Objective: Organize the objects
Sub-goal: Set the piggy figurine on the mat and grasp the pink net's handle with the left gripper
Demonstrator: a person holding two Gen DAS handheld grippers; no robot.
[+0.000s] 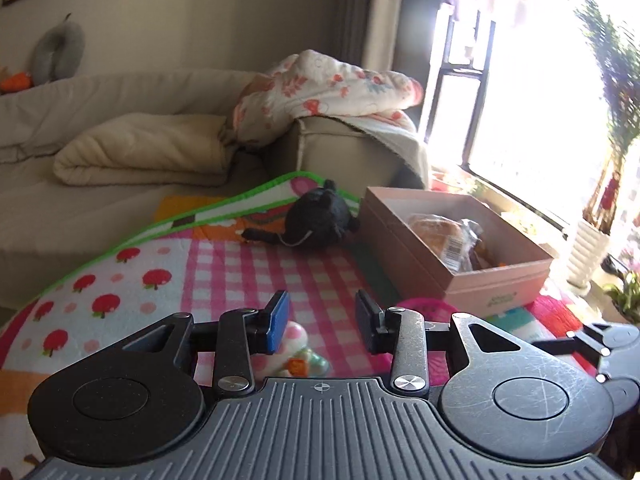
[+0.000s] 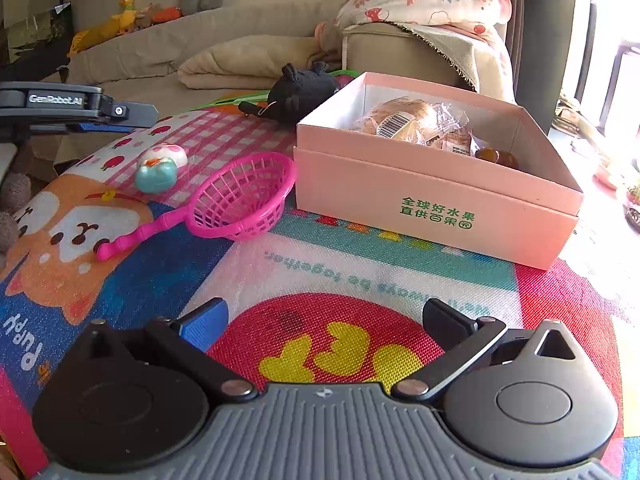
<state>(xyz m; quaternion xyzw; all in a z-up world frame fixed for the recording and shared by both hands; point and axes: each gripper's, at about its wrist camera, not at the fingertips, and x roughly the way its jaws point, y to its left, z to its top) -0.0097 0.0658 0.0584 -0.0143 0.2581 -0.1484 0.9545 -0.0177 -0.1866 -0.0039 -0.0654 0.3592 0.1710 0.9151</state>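
Blue-padded left tongs (image 1: pixel 322 316) are seen from behind with the pads partly spread and nothing between them; no object is pinched. Directly below and just ahead of the gap lies a small pink-and-teal toy (image 1: pixel 298 354), resting on the pink-checked patch of the play mat (image 1: pixel 224 276). From the right wrist view the same toy (image 2: pixel 160 168) is found toward the mat's far left side, with the left tongs (image 2: pixel 106 120) hovering just above and to its left, apart from it as far as can be told.

Right tongs (image 2: pixel 324 320) are spread wide and empty, low over the red circle at the mat's near edge, well apart from the toy.

A pink plastic net basket (image 2: pixel 244 196) lies between the toy and the pink box (image 2: pixel 436 200). Its long axis runs from the handle end, at the near left, to the bowl, which lies just beside the box's left wall. The box sits at the mat's right side, open, with wrapped bread (image 2: pixel 404 120) already inside. A black plush toy (image 2: pixel 300 92) lies at the far edge, just beside the box's far left corner.

Judgement: the toy is nearer the left tongs, almost beneath them, so a downward reach by the left hand is what the next pick turns on. The box lies to the right of it, across the basket.
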